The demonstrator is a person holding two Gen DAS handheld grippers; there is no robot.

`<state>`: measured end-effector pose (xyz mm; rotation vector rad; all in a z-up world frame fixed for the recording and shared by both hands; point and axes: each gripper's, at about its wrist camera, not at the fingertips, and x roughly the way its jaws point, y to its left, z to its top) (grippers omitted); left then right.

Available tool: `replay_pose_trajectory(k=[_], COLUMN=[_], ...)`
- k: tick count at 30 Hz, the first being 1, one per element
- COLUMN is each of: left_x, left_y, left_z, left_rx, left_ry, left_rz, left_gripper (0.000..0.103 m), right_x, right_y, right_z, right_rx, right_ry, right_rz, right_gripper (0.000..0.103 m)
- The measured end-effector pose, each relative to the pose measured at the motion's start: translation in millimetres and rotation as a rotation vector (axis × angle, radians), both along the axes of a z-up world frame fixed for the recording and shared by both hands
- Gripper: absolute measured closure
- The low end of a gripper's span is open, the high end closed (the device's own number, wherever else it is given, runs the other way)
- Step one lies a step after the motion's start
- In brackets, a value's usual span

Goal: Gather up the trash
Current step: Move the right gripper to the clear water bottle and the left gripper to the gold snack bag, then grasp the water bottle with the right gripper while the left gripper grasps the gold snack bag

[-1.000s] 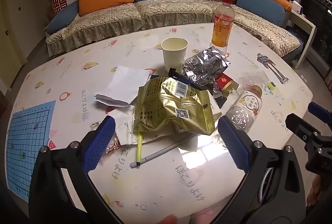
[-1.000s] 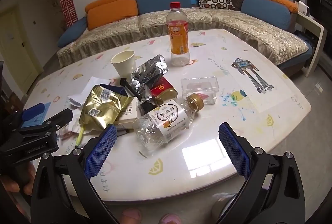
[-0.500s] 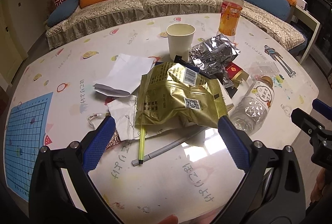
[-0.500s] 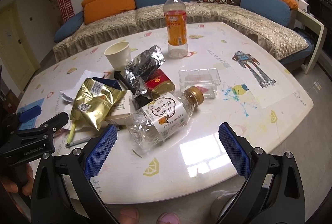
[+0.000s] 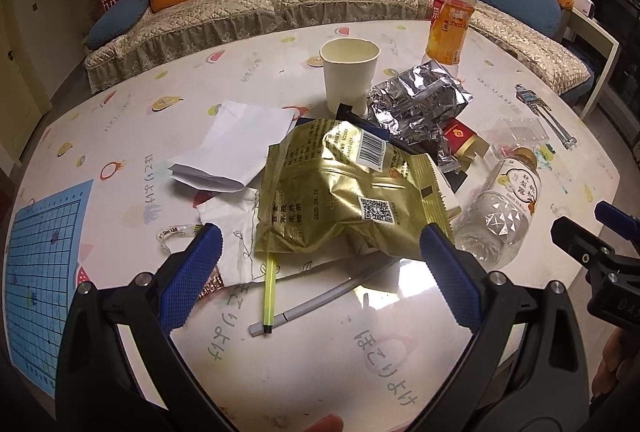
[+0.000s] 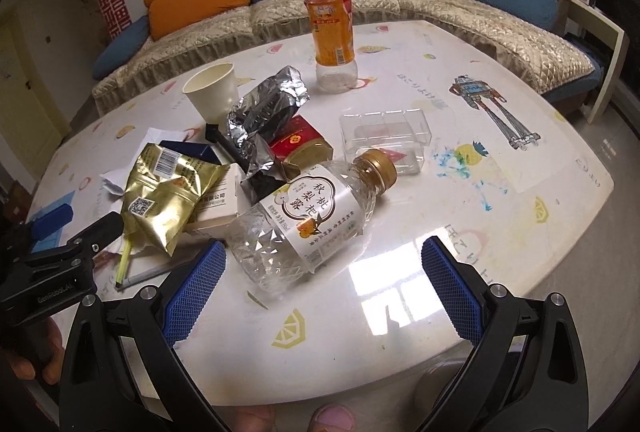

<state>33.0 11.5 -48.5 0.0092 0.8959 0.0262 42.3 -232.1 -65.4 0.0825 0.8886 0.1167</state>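
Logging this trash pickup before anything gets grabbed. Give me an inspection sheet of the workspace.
Surface: white printed table, glossy.
Job's things: gold snack bag, silver foil bag, paper cup upright, clear bottle lying down, orange drink bottle upright, clear plastic box, red box, crumpled paper.
Clutter: pen, blue grid sheet.
Grippers: left gripper open, right gripper open, both empty.
Cables: nothing seen.
Surroundings: sofa behind.
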Motion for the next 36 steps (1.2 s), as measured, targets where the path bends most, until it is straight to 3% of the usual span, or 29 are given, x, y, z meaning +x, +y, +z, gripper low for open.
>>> replay_pose_trajectory(k=[13, 17, 23, 27, 32, 33, 34, 36], left_x=[38, 49, 59, 61, 61, 61, 60, 61], left_y=[-9, -3, -3, -4, -3, -2, -1, 2], left_z=[-23, -32, -37, -35, -29, -27, -26, -25], left_rx=[-0.003, -0.054, -0.099, -0.11, -0.111, -0.118, -0.124, -0.137], left_ry=[0.055, 0.081, 0.088, 0.074, 0.061, 0.058, 0.054, 0.054], left_rz=[0.006, 0.043, 0.057, 0.048, 0.038, 0.038, 0.04, 0.035], left_gripper=[0.006, 0.006, 0.007, 0.02, 0.033, 0.039, 0.052, 0.06], right_x=[47, 63, 82, 87, 82, 80, 79, 76], right_y=[-2, -4, 3, 7, -3, -5, -6, -8], right_z=[-35, -44, -54, -62, -63, -62, -62, -62], right_rx=[0.082, 0.184, 0.232, 0.208, 0.253, 0.257, 0.262, 0.273], right_ry=[0.135, 0.195, 0.279, 0.288, 0.286, 0.287, 0.286, 0.288], right_rz=[-0.108, -0.154, -0.195, -0.197, -0.178, -0.177, -0.175, -0.162], right_gripper=[0.006, 0.006, 0.005, 0.015, 0.017, 0.018, 0.02, 0.022])
